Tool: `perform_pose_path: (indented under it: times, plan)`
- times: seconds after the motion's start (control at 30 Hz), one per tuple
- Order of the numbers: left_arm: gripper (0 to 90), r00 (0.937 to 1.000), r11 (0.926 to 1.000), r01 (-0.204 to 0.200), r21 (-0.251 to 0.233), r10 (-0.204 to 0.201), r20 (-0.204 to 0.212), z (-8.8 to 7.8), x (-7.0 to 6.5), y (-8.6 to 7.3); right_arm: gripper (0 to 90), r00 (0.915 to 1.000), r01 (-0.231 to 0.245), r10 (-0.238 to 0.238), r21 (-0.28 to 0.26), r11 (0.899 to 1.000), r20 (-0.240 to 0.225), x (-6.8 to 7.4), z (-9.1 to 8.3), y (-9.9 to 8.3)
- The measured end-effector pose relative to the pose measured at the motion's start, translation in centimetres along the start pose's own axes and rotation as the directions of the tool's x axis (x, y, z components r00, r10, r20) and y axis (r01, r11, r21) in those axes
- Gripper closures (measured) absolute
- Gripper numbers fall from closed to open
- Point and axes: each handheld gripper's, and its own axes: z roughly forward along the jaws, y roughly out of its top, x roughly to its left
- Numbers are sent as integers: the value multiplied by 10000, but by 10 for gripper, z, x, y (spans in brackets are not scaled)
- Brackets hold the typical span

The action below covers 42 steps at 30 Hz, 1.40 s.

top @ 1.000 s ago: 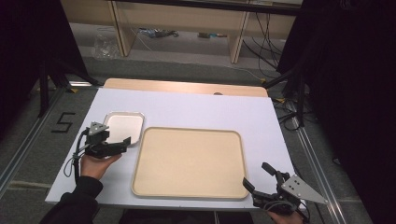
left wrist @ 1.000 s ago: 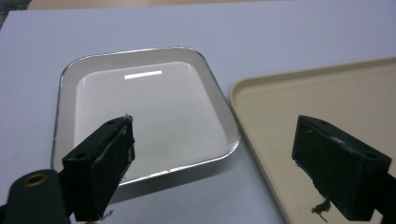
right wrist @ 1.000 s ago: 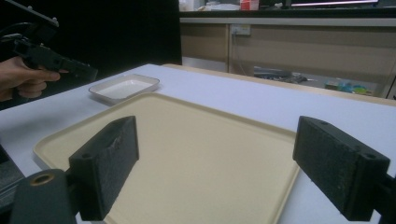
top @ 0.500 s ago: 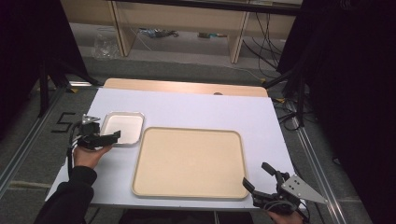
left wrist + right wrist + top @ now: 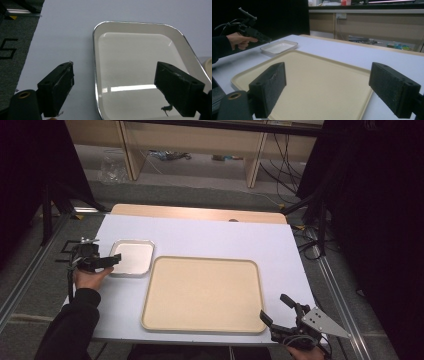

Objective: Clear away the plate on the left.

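A small white enamel tray lies empty at the left of the white table, beside a large beige tray, also empty. My left gripper is open at the small tray's left edge. In the left gripper view, the left gripper straddles that white tray's near-left rim, one jaw over the table and one over the tray's floor. My right gripper stands open at the beige tray's front right corner, holding nothing. In the right gripper view, the right gripper looks across the beige tray toward the white tray.
The white table sheet has a wooden strip along its far edge. Metal rails run along both sides of the table. Shelving and cables stand on the floor beyond. The other hand shows far left in the right gripper view.
My left gripper has moved a little away from the person and leftward, up alongside the white tray. The trays and the right gripper have stayed put.
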Motion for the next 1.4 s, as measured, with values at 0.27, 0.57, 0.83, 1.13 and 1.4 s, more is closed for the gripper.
perform_pose_path:
  times: [0.27,0.57,0.83,1.13,1.4]
  plan:
    - [286,9998,9996,179,229,-179,-27,11,12,3,151,9999,119,-119,-66,9999,78,0,0,0]
    - [564,9996,9980,268,569,-272,65,24,16,3,151,9999,123,-123,-75,9999,86,-1,0,0]
    - [715,9990,9969,277,731,-302,331,29,19,2,151,9999,127,-127,-80,9999,82,0,0,0]
    - [853,9926,9940,994,460,-1023,654,32,19,2,152,10000,-45,45,-289,9996,-26,0,2,-1]
    - [885,9847,9896,1425,-194,-1398,1042,25,19,3,152,10000,8,-9,-155,9999,-26,0,0,0]
